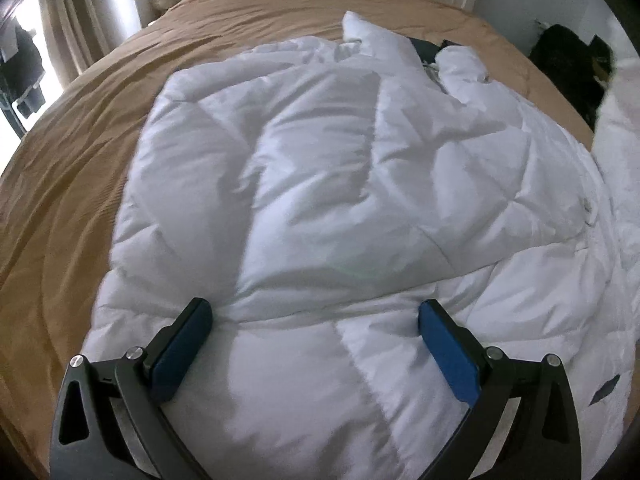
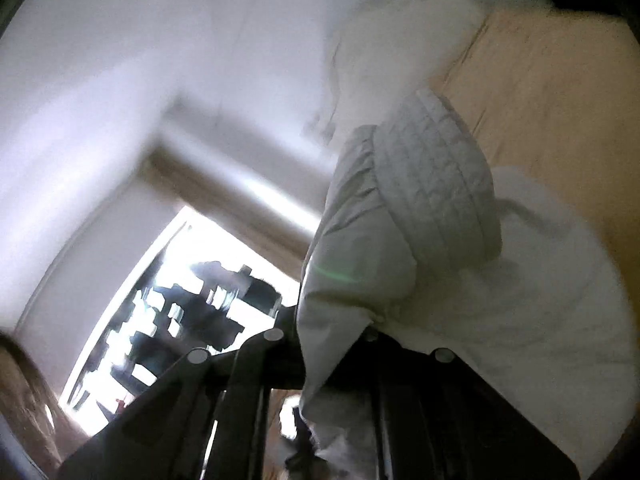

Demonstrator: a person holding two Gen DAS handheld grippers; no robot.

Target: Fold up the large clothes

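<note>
White quilted coat (image 1: pixel 320 184) spread across a tan bedspread (image 1: pixel 80 184), seen from two wrist cameras.

Left wrist view: the left tool (image 1: pixel 316 344) stands released, its blue pads (image 1: pixel 448 352) wide apart and angled down over the hem region of the coat. Padding bulges up between the pads, but they do not press on it. The coat body stretches ahead of this tool toward the collar, where a dark lining shows; the bedspread lies bare to its left.

Right wrist view: the right tool (image 2: pixel 340 340) is clenched on a fold of the same coat (image 2: pixel 400 216). The fabric drapes over and ahead of the tool, a ribbed cuff or trim band topping the bunch, and the fingertips themselves are buried under it. The picture is smeared with motion, and a bright window (image 2: pixel 192 288) sits to the tool's left.

Risks, as judged: the shell looks slick and puffy, so a thin pinch may slip out during a fast swing, dropping the flap short of its fold line. With the left tool not gripping, the coat body may drag across the bedspread and skew the fold.

Comparison of views: only the left view gives the coat's overall layout and the released tool; only the right view shows the lifted fabric, the cuff detail and the window side of the room.
</note>
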